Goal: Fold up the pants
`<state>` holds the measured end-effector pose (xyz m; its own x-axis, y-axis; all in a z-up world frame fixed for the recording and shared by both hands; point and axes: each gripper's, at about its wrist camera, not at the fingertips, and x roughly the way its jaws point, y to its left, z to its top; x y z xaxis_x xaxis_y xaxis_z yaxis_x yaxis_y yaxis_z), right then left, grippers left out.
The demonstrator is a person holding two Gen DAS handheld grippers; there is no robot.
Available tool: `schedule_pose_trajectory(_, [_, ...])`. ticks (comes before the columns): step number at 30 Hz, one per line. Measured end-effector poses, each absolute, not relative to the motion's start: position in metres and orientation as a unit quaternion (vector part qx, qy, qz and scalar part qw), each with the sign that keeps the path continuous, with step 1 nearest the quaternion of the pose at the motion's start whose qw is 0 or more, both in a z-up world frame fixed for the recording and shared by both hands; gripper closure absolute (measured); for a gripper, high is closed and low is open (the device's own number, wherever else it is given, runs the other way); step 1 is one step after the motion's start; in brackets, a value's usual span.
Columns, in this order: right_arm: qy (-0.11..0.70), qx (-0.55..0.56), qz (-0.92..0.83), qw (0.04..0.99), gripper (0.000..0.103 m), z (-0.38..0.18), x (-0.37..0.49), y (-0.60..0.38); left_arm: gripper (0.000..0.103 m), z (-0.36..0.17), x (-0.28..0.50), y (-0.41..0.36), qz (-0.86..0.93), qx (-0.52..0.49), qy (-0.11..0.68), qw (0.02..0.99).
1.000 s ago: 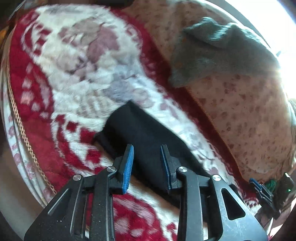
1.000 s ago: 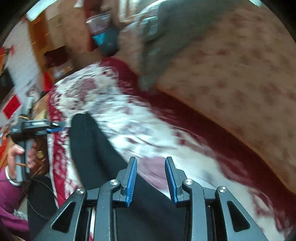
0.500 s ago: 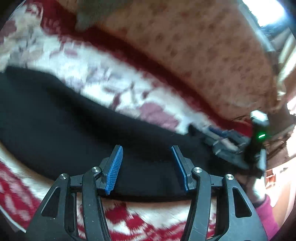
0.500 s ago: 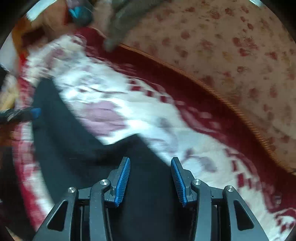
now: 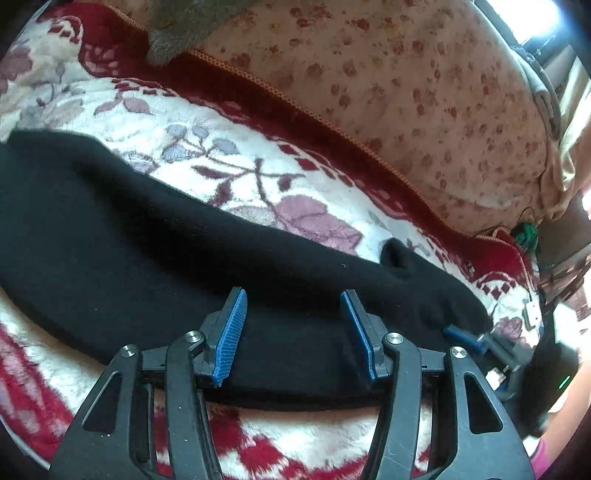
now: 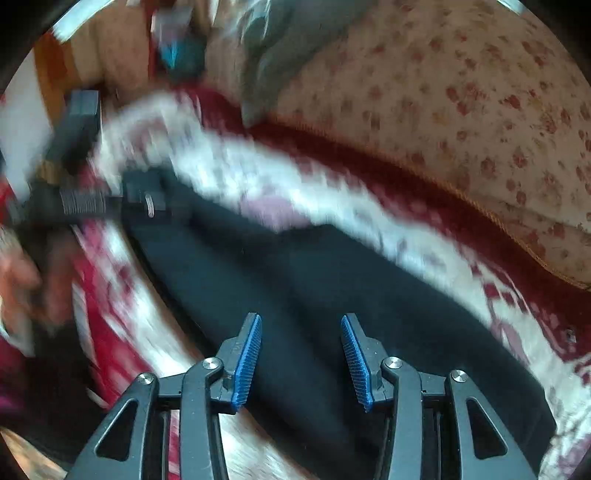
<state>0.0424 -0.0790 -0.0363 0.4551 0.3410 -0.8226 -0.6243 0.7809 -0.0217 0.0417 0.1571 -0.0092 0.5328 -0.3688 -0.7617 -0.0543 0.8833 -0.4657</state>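
Black pants (image 5: 140, 258) lie stretched in a long band across a red and white floral blanket (image 5: 229, 155). My left gripper (image 5: 293, 325) is open and empty, hovering over the near edge of the pants. My right gripper (image 6: 301, 350) is open and empty over the pants (image 6: 295, 280) in the right wrist view, which is motion-blurred. The right gripper also shows at the pants' right end in the left wrist view (image 5: 476, 341). The left gripper shows at the pants' far left end in the right wrist view (image 6: 110, 199).
A beige cushion with red flower spots (image 5: 424, 96) rises behind the blanket, with an orange piped edge. A grey cloth (image 5: 177, 33) lies on it at the top. A green object and cables (image 5: 526, 232) sit at the right end.
Both grippers have swung over the pants and opened wider. The left view turned from the pants' end to along their length. The right gripper now sits lower at the pants' right end.
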Motion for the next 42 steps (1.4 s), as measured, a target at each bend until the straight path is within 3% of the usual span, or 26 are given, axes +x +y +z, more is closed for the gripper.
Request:
schedule_pose_trajectory(3, [0.426, -0.184, 0.279, 0.841, 0.06, -0.027, 0.032, -0.074, 0.051, -0.002, 0.038, 0.169, -0.091, -0.234, 0.481, 0.84])
schedule_pose_trajectory(10, [0.393, -0.11, 0.35, 0.843, 0.06, 0.022, 0.045, -0.039, 0.051, 0.025, 0.006, 0.247, -0.016, -0.26, 0.446, 0.856])
schedule_pose_trajectory(20, [0.426, -0.021, 0.446, 0.787, 0.06, 0.009, 0.076, 0.066, 0.051, 0.0, -0.017, 0.337, 0.08, -0.327, 0.443, 0.831])
schedule_pose_trajectory(27, [0.453, -0.016, 0.445, 0.772, 0.06, -0.006, 0.101, 0.111, 0.051, -0.02, -0.011, 0.35, 0.085, -0.382, 0.437, 0.81])
schedule_pose_trajectory(36, [0.415, -0.094, 0.525, 0.737, 0.06, 0.023, 0.125, 0.189, 0.051, -0.017, -0.022, 0.367, 0.11, -0.428, 0.402, 0.802])
schedule_pose_trajectory(39, [0.43, -0.114, 0.548, 0.708, 0.06, 0.018, 0.147, 0.229, 0.043, -0.019, -0.023, 0.373, 0.121, -0.44, 0.393, 0.799])
schedule_pose_trajectory(42, [0.451, -0.132, 0.564, 0.679, 0.06, 0.003, 0.166, 0.27, 0.042, -0.024, -0.017, 0.374, 0.121, -0.442, 0.399, 0.794])
